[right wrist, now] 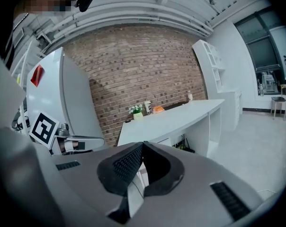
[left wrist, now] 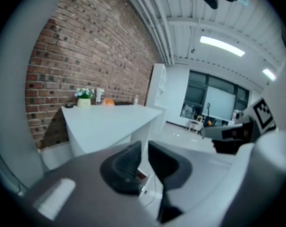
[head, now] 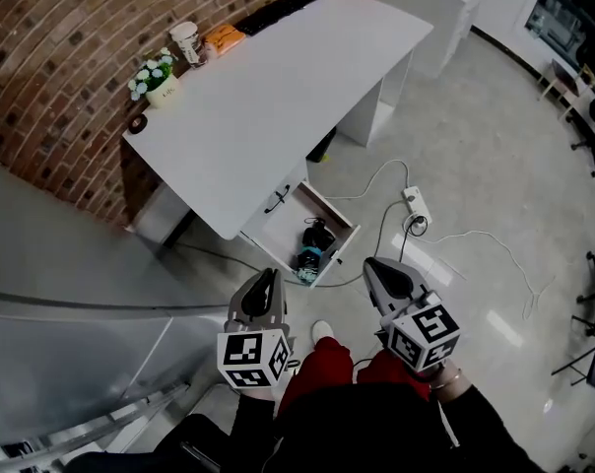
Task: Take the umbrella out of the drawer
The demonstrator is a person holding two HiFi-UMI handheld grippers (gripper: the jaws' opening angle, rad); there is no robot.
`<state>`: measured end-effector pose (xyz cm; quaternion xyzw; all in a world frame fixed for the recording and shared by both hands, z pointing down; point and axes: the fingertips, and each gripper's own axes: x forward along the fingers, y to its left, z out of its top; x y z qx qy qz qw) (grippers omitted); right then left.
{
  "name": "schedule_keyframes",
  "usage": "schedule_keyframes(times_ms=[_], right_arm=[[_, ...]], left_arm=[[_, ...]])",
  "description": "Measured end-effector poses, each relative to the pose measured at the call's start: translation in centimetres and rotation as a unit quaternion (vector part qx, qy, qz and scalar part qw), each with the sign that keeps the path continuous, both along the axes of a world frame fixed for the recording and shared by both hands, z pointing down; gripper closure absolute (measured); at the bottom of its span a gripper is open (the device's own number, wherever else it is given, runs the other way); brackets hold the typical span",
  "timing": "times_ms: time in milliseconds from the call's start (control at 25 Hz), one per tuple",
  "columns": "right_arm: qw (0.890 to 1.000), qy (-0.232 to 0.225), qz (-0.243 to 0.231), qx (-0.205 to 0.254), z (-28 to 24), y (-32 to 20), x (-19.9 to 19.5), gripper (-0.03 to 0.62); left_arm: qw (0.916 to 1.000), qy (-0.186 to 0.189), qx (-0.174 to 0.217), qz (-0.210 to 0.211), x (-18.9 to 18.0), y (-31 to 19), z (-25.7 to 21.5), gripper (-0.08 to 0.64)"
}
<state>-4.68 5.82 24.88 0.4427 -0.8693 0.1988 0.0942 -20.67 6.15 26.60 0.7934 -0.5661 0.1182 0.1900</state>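
Drawer (head: 333,211) already open, umbrella (head: 316,236) still inside; L gripper (head: 268,278) slightly parted, R gripper (head: 372,265) closed, both empty, so I've yet to grab.

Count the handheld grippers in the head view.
2. The left gripper is at lower centre-left, the right gripper beside it at lower centre-right, both held short of the open drawer. None appears hidden.

Dark and teal clutter (head: 312,246) inside the open drawer (head: 335,210), too small for identification from the head view.
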Motion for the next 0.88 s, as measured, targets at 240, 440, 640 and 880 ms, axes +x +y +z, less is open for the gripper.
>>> schedule_keyframes(times_ms=[240, 440, 640, 880], right_arm=[[1.0, 0.005, 0.028, -0.014, 0.8, -1.5, -0.3, 0.594], [0.998, 0.008, 0.05, -0.04, 2.6, -2.2, 0.8, 0.595], [0.996, 0.006, 0.063, -0.061, 5.6, -3.3, 1.8, 0.594], [0.995, 0.011, 0.064, -0.077, 9.8, -5.5, 3.0, 0.595]], left_arm=[[0.9987, -0.004, -0.046, 0.022, -0.8, -1.4, 3.1, 0.487], [0.9951, -0.004, -0.09, 0.04, 0.1, -2.7, 6.8, 0.449], [0.9886, -0.008, -0.141, 0.053, 1.0, -4.2, 11.3, 0.413], [0.9794, -0.025, -0.193, 0.054, 2.3, -6.7, 17.4, 0.371]])
